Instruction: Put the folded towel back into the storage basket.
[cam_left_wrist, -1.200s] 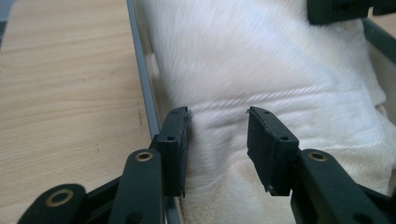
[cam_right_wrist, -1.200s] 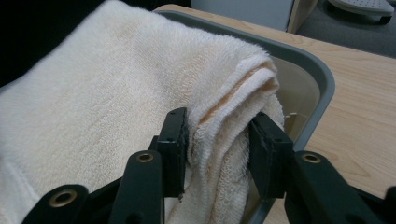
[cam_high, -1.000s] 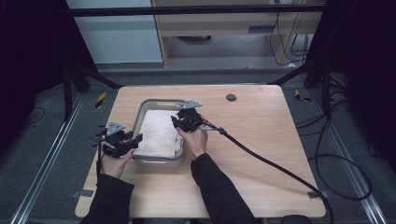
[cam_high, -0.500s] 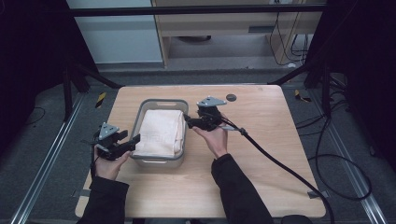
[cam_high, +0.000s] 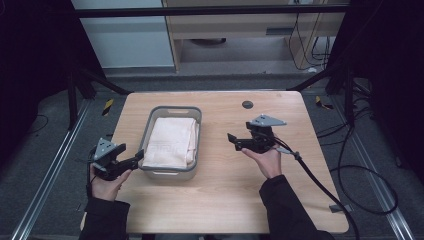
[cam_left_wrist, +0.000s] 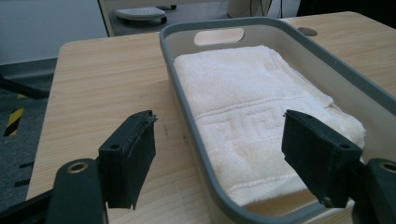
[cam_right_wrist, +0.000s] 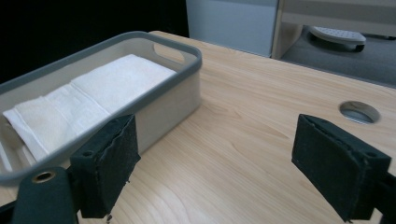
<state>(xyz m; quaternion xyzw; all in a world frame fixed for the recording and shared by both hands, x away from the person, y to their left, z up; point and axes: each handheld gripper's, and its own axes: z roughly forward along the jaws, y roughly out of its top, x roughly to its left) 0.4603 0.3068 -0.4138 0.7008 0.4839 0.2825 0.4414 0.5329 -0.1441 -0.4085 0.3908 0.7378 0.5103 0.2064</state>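
Left hand-held gripper (cam_high: 136, 156) sits at the near left corner of the grey basket (cam_high: 151, 119), jaws spread wide and empty; in the left gripper view one jaw stands outside the basket wall and the other over the folded white towel (cam_left_wrist: 243, 107), so the rim runs between them. That straddle reads as a stance for steadying or gripping the basket wall, though nothing is clamped yet. The right hand-held gripper (cam_high: 234, 141) hangs above bare wood to the right of the basket, apart from it, jaws also wide with nothing between them, pointing back toward the basket's side (cam_right_wrist: 163, 105). The towel lies flat and folded inside the basket, filling most of its floor, its patterned band toward the near end. The basket rests left of centre on the bench (cam_high: 225, 200), handle cut-outs at its near and far ends. A round cable hole (cam_high: 247, 104) is well beyond.
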